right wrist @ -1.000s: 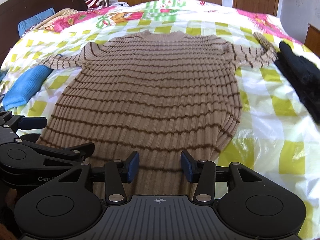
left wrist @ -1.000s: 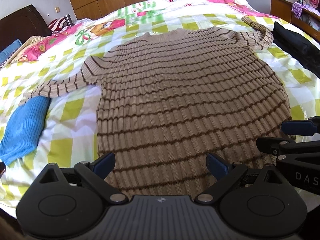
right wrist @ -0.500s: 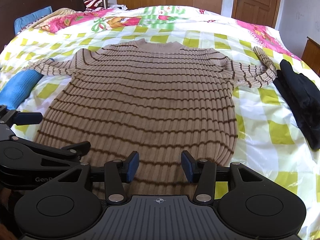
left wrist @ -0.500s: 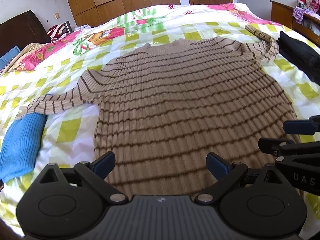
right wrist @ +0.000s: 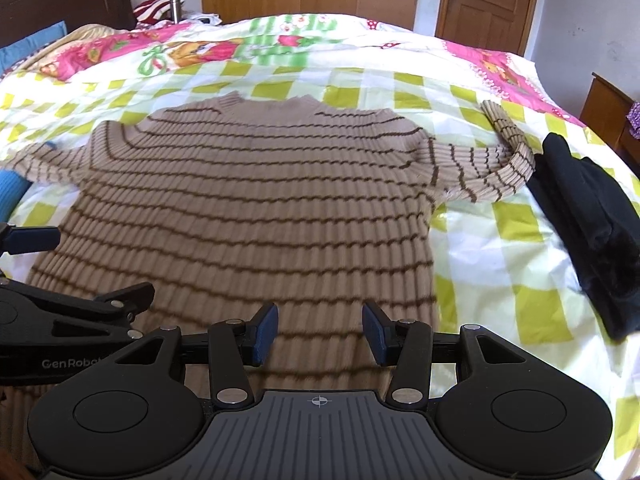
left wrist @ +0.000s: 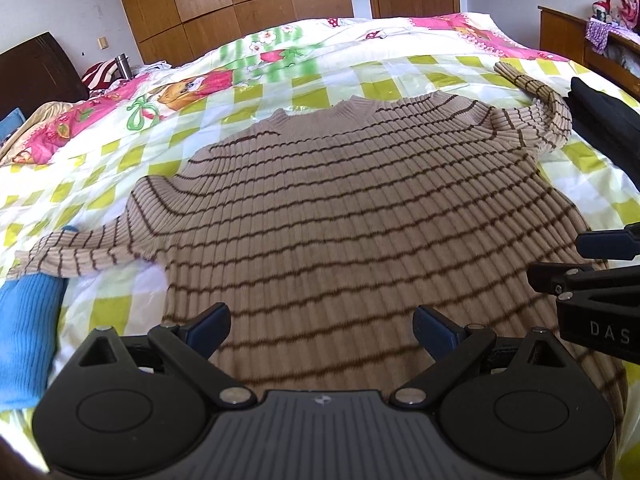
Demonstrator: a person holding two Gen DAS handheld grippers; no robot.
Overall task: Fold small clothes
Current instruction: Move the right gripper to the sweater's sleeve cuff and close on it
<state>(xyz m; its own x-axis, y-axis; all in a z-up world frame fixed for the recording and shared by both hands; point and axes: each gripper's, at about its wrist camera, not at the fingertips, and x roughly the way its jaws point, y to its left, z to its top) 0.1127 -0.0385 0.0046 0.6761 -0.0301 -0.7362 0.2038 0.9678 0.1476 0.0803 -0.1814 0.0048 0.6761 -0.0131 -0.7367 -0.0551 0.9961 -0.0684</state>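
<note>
Striped sweater lies flat on the bed, unfolded; both grippers, left gripper and right gripper, jaws apart and empty, have drawn back toward its hem.

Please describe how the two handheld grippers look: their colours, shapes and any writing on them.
Both are matte black plastic. The left gripper and right gripper each have a ribbed grey centre plate with a small mark, two round discs beside it, silver rivets on angled link arms, and dark blue fingertips. White lettering shows on their sides: "DAS" on the right one, "GenRobo" on the left. No cables or sleeves show.
</note>
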